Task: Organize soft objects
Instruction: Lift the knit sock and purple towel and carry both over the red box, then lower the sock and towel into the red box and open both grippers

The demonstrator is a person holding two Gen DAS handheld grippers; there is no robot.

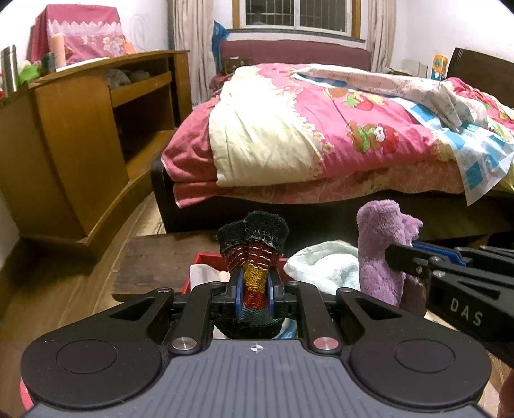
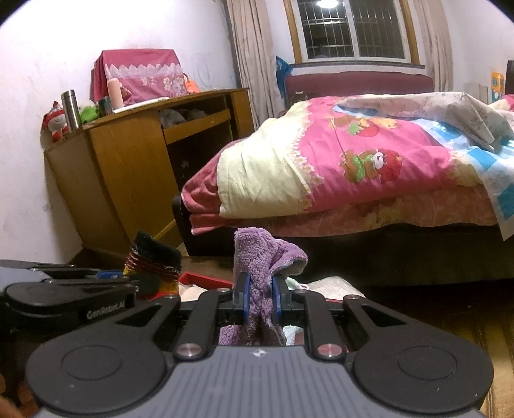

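Observation:
My left gripper [image 1: 254, 289] is shut on a striped knitted sock [image 1: 253, 244] with a black cuff, red, yellow and dark bands; the sock stands up between the blue pads. My right gripper [image 2: 261, 289] is shut on a fluffy purple cloth [image 2: 257, 257] that sticks up above its pads. In the left wrist view the purple cloth [image 1: 382, 247] and the right gripper [image 1: 408, 257] show at the right. The sock [image 2: 154, 260] and the left gripper [image 2: 106, 276] show at the left in the right wrist view. Below both lies a red box [image 1: 208, 260] and a pale green towel [image 1: 324, 267].
A bed with a pink cartoon quilt [image 1: 337, 128] fills the room ahead. A wooden cabinet [image 1: 80, 144] stands at the left, with a steel flask [image 1: 9, 69] and toys on top. Wooden floor [image 1: 64, 289] runs between cabinet and bed. A window [image 2: 353, 29] is at the back.

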